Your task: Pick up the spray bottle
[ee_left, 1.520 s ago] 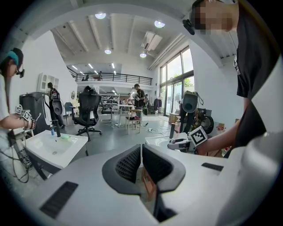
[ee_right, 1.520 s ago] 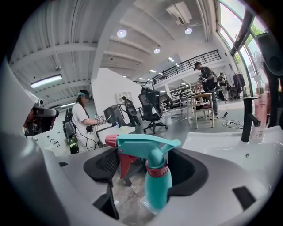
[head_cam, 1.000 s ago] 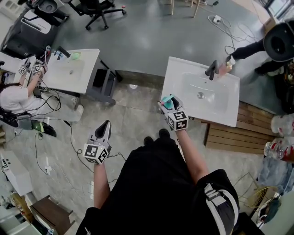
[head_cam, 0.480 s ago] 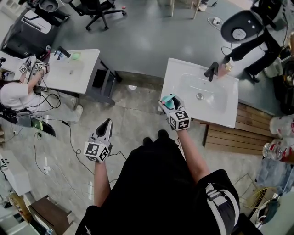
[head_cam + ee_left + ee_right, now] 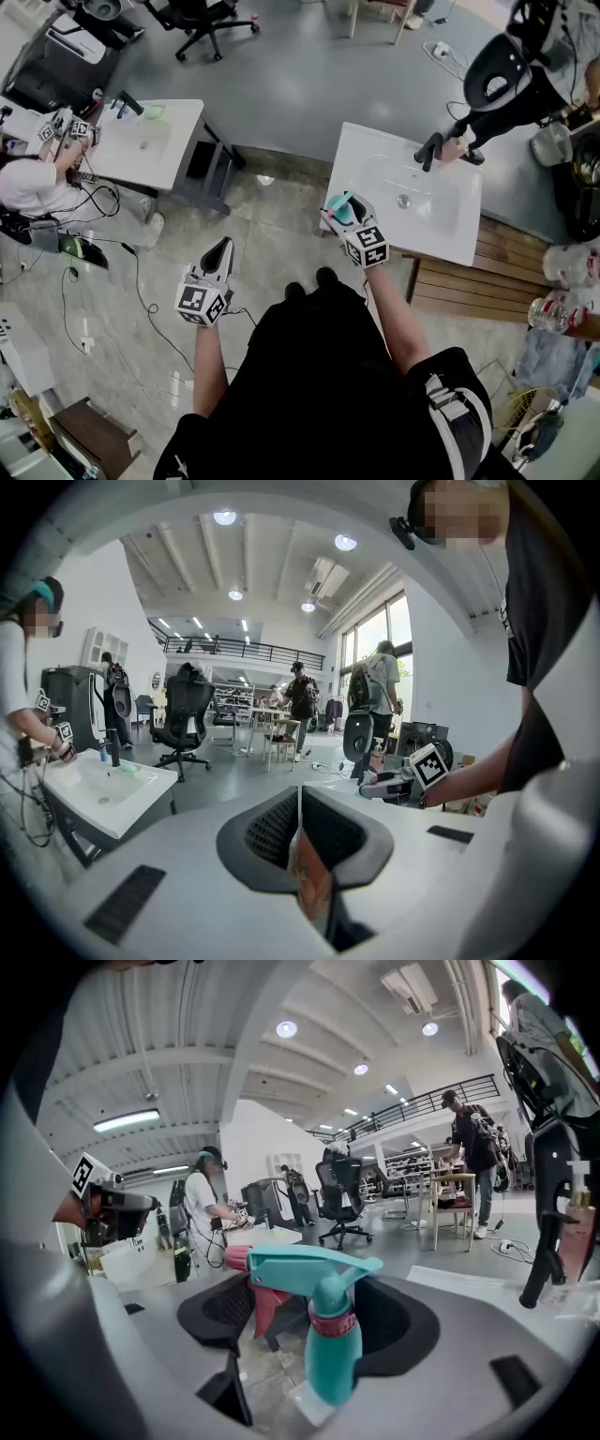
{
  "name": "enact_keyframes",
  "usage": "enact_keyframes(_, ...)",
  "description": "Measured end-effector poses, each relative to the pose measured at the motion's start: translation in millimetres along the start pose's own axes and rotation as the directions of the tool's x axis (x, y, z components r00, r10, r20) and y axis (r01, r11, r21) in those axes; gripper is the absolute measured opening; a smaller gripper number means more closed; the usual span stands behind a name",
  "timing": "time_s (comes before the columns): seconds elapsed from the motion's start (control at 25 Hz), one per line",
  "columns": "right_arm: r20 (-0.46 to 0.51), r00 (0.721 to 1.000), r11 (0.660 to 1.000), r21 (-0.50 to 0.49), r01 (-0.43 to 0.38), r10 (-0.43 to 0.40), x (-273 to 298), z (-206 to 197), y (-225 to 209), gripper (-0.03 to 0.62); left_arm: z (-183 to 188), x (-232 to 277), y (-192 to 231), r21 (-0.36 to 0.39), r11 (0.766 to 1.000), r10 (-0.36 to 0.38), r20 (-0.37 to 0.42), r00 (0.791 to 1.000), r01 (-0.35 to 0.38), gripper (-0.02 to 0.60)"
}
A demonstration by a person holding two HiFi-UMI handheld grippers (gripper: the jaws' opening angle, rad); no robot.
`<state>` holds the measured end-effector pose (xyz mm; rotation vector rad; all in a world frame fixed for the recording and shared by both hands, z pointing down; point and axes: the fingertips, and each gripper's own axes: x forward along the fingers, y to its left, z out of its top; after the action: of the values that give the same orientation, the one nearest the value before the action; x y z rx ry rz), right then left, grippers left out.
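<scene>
The teal spray bottle (image 5: pixel 344 210) with a pink nozzle and trigger stands upright between the jaws of my right gripper (image 5: pixel 337 207), which is shut on it at the left edge of the white sink (image 5: pixel 362 150). In the right gripper view the spray bottle (image 5: pixel 333 1354) fills the space between the pads, and the right gripper (image 5: pixel 317 1340) holds it below its pink collar. My left gripper (image 5: pixel 220 251) hangs over the tiled floor, apart from the sink, shut with nothing held. The left gripper view shows my left gripper (image 5: pixel 298 829) with its pads together.
A black faucet (image 5: pixel 430 147) and a soap bottle (image 5: pixel 457 142) stand at the sink's far edge. A wooden pallet (image 5: pixel 480 274) lies to its right. A second sink (image 5: pixel 180 118) with a person (image 5: pixel 23 183) is at the left. Cables (image 5: pixel 141 281) trail on the floor.
My right gripper has risen a little with the spray bottle in it. The left gripper has stayed put. At the upper right a person with a black chair has moved.
</scene>
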<state>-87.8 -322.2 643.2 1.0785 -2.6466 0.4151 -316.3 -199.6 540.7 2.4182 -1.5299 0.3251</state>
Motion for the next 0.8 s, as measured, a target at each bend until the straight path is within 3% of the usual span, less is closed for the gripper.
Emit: enact_keyframes(0.8, 0.018, 0.997, 0.996, -0.044, -0.077, 0.078, -25.6, 48.5, 1.0, 0.345, -7.8, 24.5, -21.6, -0.04, 0.999, -0.029, 0.026, 0.999, 0.03, 0.031)
